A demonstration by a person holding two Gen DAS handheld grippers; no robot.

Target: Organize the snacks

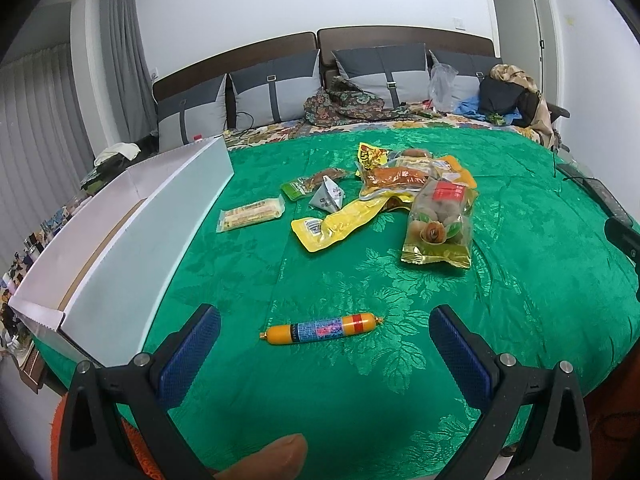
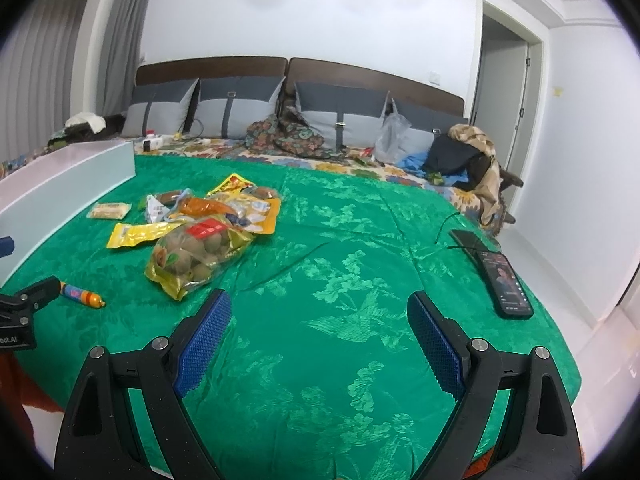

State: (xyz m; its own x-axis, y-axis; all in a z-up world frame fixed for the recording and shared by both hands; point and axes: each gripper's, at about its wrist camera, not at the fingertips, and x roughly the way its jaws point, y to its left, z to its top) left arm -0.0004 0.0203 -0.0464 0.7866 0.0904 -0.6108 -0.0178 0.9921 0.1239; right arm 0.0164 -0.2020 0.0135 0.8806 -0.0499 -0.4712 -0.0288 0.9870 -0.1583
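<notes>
- Sausage stick, orange plastic casing with blue-pink label, lies alone on the green leaf-patterned bedspread, dead ahead of the left gripper, between its two spread blue pads and a bit beyond the tips.
- Long axis runs crosswise to the left gripper's approach, red-banded end toward the right pad; pads would close on its ends, so judged a wrist turn is needed to pinch across the middle.
- Left gripper released, jaws wide, nothing held. Right gripper also released, wide, empty, over bare bedspread.
- Left arm clearly nearer; in the right wrist view the sausage sits far off to the left, just beside the left gripper's black tip.
- White corrugated-plastic open box sits along the left edge of the bed, near the sausage; likely drop target.
- Remaining snacks piled mid-bed, well apart from the sausage: clear-yellow bag of brown round fruit, flat yellow foil pouch, pale wafer pack, others overlapping.
- Black phone with lit screen lies near the right edge of the bed.
- Bedroom: grey cushions against a brown headboard, clothes heaped behind, white walls, grey curtains.
</notes>
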